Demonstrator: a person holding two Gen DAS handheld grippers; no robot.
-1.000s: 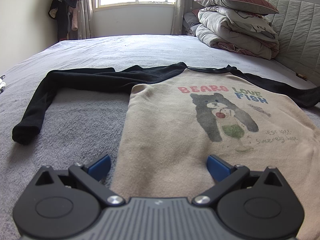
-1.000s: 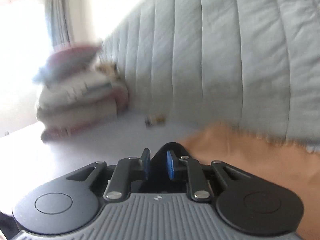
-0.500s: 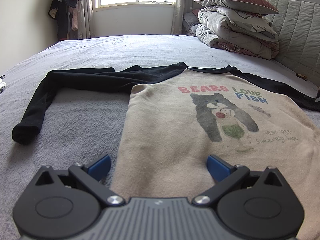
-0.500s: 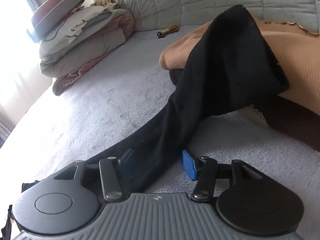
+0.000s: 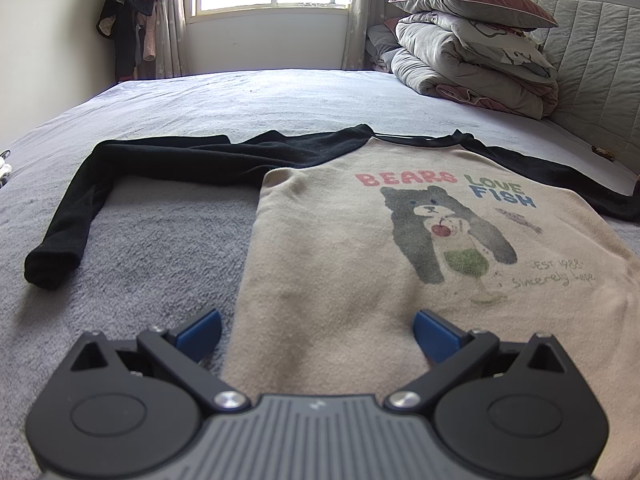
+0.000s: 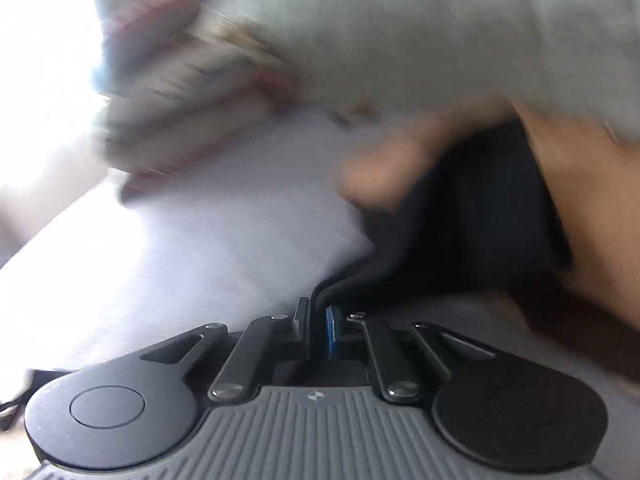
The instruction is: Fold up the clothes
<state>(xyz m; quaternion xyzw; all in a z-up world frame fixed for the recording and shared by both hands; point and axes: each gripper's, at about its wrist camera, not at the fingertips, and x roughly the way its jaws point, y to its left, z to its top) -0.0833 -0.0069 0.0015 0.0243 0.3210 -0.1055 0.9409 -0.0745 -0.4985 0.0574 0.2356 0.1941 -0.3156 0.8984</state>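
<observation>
Shirt: one beige long-sleeved fleece top with black raglan sleeves and a bear print (image 5: 360, 248), lying flat, print up, on the grey fleece bed cover (image 5: 152, 248). Landmark for all places is this shirt.

Sleeves, count two. One black sleeve (image 5: 120, 176) lies on the cover off the shirt's left shoulder, bent at the elbow, cuff pointing toward the camera. The other black sleeve (image 6: 460, 216) is off the shirt's right side; its end runs into the right gripper (image 6: 318, 322), whose jaws are pinched together on the black cloth. Right wrist view is motion-blurred; detail beyond the fingers is poor.

Left gripper (image 5: 316, 330) sits at the shirt's hem, jaws spread wide, one blue pad (image 5: 198, 330) over the cover just left of the hem edge, the other over the beige cloth. Cannot tell if the pads touch the fabric.

Beyond the shirt's collar, to its right: one stack of folded quilts (image 5: 476, 72), one maroon pillow (image 5: 472, 0) on top.
</observation>
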